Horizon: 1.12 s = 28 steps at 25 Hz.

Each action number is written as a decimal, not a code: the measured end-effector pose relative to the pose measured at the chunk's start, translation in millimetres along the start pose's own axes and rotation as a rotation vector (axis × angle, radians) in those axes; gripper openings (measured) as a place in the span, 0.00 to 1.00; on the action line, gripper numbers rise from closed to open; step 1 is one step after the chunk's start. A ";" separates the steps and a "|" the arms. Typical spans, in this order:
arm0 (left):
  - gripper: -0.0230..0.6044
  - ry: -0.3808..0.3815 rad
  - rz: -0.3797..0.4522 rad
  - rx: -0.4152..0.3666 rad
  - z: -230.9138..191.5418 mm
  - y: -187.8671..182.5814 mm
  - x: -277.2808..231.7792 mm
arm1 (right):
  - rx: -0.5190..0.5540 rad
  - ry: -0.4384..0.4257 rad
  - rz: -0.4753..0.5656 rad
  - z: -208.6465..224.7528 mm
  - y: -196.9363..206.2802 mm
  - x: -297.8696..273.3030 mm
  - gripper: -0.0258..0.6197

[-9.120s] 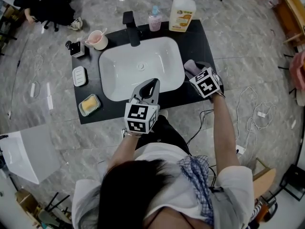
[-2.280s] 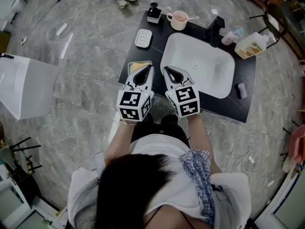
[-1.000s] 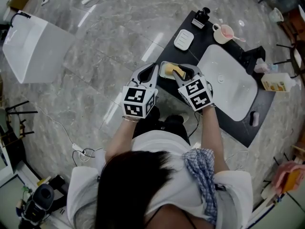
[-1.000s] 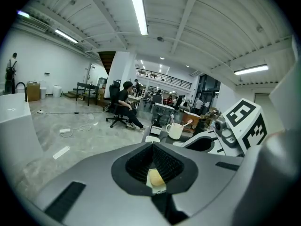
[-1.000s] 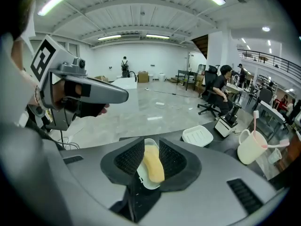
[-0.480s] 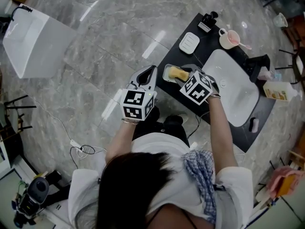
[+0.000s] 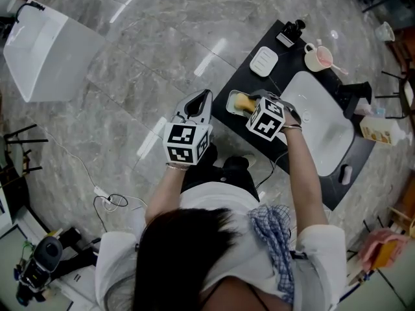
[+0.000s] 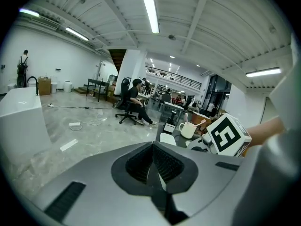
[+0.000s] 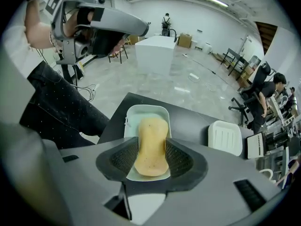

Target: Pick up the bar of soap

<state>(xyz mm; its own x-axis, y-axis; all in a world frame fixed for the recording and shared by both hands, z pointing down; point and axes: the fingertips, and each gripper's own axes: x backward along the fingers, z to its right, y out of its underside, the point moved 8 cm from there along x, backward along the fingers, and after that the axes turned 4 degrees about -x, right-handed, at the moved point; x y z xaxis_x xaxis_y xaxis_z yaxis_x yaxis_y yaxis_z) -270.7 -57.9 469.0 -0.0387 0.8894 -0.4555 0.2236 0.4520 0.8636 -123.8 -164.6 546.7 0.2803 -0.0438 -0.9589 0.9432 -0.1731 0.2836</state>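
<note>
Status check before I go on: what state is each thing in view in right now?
bar of soap, lying in its dish, not lifted
soap dish, on the counter, holding the bar
right gripper, open, jaws just opened, the bar between them, not clamped
left gripper, shut, empty
white tray, empty
pink cup, upright

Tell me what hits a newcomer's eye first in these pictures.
A yellow bar of soap lies in a pale dish at the edge of the black counter. The right gripper frames it: its fingers have just opened and stand on either side of it. The left gripper hangs shut and empty over the marble floor beside the counter.
</note>
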 end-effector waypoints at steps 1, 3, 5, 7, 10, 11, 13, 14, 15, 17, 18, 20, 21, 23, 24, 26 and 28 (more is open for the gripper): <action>0.05 -0.003 0.000 0.002 -2.1 -0.2 -0.1 | 0.001 -0.003 -0.012 0.0 0.6 -1.9 0.33; 0.05 -0.008 0.001 0.007 -6.0 -0.5 0.1 | 0.002 -0.012 -0.032 -0.5 1.1 -5.5 0.33; 0.05 -0.011 0.002 0.012 -9.0 -0.6 0.0 | -0.003 -0.017 -0.040 0.1 0.1 -8.1 0.33; 0.05 -0.011 0.002 0.016 -10.6 0.1 -0.5 | -0.009 -0.024 -0.053 1.1 -2.2 -9.5 0.33; 0.05 -0.007 0.000 0.021 -10.9 1.9 -1.4 | -0.017 -0.036 -0.084 1.3 -7.7 -10.5 0.34; 0.05 -0.005 0.000 0.022 -11.1 2.3 -1.9 | -0.014 -0.036 -0.100 1.3 -9.6 -11.6 0.35; 0.05 0.002 -0.003 0.026 -10.4 3.4 -3.5 | -0.009 -0.026 -0.139 0.6 -13.2 -13.9 0.35; 0.05 0.006 -0.005 0.028 -9.3 4.2 -4.4 | -0.008 -0.016 -0.157 -0.1 -14.3 -14.9 0.35; 0.05 0.010 -0.006 0.029 -8.0 5.0 -5.1 | -0.007 -0.007 -0.171 -0.8 -15.1 -15.7 0.35; 0.05 0.018 -0.008 0.029 -5.5 5.5 -6.3 | -0.006 -0.001 -0.181 -1.4 -15.1 -16.5 0.35; 0.05 0.021 -0.006 0.029 -4.7 5.3 -6.6 | -0.005 -0.001 -0.178 -1.2 -14.8 -16.5 0.35; 0.05 0.021 -0.001 0.029 -4.8 4.5 -6.2 | -0.002 0.002 -0.169 -0.9 -14.8 -16.4 0.35; 0.05 0.019 0.001 0.030 -5.5 4.2 -5.7 | 0.000 0.004 -0.161 -0.9 -15.0 -16.5 0.35; 0.05 0.010 0.003 0.033 -6.2 4.3 -4.4 | -0.003 0.006 -0.131 -1.0 -12.4 -15.7 0.35; 0.05 0.009 0.006 0.037 -5.6 4.2 -4.0 | -0.011 0.011 -0.111 -1.2 -9.4 -14.0 0.35; 0.05 0.010 0.015 0.040 -6.4 2.0 -2.9 | -0.036 0.036 -0.073 -1.0 -5.5 -11.0 0.35; 0.05 0.009 0.022 0.031 -9.5 -1.1 -0.4 | -0.047 0.064 -0.044 -1.8 -5.9 -12.9 0.35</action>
<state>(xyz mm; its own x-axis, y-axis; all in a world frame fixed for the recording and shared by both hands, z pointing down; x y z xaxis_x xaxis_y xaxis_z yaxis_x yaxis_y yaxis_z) -280.2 -58.1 470.3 -0.0422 0.8996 -0.4347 0.2541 0.4304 0.8661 -132.6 -161.2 557.4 0.2479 0.0257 -0.9685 0.9617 -0.1271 0.2428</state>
